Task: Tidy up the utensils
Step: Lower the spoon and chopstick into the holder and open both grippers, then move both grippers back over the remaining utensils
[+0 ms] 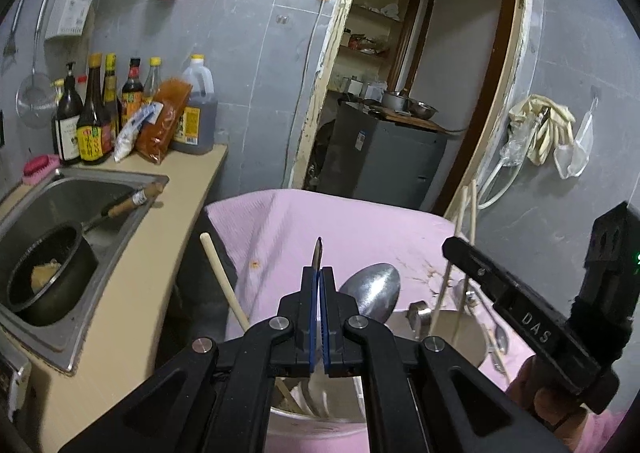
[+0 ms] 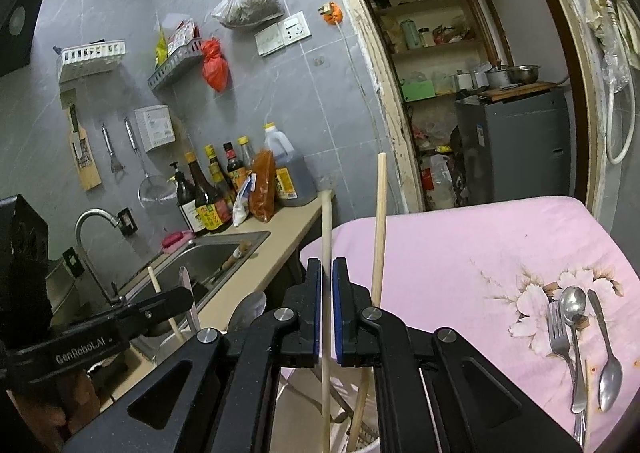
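My left gripper (image 1: 319, 273) is shut on a thin metal utensil (image 1: 318, 249), seen edge-on and sticking up past the pads. Behind it a large metal spoon (image 1: 372, 291) and a wooden chopstick (image 1: 224, 281) stand in a round holder (image 1: 460, 337). My right gripper (image 2: 327, 269) is barely open: a pale chopstick (image 2: 327, 221) stands upright between its pads with a sliver of gap on either side. A second chopstick (image 2: 379, 221) stands just right of the fingers. Both chopsticks reach down into the holder (image 2: 360, 443). The left gripper (image 2: 182, 299) shows at the left.
A fork (image 2: 558, 329) and two spoons (image 2: 574, 317) lie on the pink flowered cloth (image 2: 460, 253) at the right. To the left is a counter with a steel sink (image 1: 100, 189), a black pot (image 1: 44, 277) and several sauce bottles (image 1: 92, 117). A doorway opens behind.
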`<action>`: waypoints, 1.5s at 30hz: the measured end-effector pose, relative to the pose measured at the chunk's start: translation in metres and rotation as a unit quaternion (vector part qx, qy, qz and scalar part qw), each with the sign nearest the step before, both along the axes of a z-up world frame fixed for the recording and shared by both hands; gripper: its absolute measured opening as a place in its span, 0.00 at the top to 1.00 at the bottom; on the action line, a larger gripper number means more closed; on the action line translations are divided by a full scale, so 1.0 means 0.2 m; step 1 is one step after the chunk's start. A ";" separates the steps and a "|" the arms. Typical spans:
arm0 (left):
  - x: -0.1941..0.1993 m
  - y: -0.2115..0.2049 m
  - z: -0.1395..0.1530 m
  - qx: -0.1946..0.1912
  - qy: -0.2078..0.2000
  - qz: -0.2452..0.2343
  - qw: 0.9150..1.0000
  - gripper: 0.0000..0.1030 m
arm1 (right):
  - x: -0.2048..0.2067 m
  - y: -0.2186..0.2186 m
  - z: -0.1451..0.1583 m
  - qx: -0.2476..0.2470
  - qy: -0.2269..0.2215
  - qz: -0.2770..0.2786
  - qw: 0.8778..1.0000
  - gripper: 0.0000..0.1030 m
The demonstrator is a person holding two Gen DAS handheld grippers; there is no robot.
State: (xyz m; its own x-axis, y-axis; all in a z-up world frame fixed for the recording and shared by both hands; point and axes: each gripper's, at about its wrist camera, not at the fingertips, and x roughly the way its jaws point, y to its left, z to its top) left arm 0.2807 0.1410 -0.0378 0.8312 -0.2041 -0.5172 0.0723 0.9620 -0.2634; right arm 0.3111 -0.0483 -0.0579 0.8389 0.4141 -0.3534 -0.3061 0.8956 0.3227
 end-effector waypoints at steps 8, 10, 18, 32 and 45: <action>0.00 0.00 0.02 -0.028 0.013 -0.005 1.000 0.96 | -0.07 -0.06 0.05 0.008 0.001 0.000 1.000 0.78; -0.01 -0.01 0.03 -0.033 0.010 -0.005 0.999 0.96 | -0.09 -0.10 0.07 0.011 -0.004 -0.004 1.000 0.72; -0.05 -0.10 0.11 -0.048 -0.020 -0.004 0.999 0.71 | -0.18 -0.27 0.20 0.015 -0.025 -0.028 0.999 0.55; -0.07 -0.45 0.26 -0.022 -0.073 -0.015 0.997 0.25 | -0.29 -0.73 0.30 -0.023 -0.039 -0.115 0.992 0.12; -0.03 -0.87 0.24 0.020 -0.097 -0.012 0.995 0.07 | -0.30 -1.15 0.26 -0.067 -0.032 -0.171 0.983 0.02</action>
State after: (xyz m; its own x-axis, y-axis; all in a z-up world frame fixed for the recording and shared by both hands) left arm 0.2745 -0.0331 0.0093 0.9113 -0.2077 -0.3555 0.1414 0.9688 -0.2036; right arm 0.2506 -0.2793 -0.0051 0.9429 0.0579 -0.3279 0.0037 0.9829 0.1841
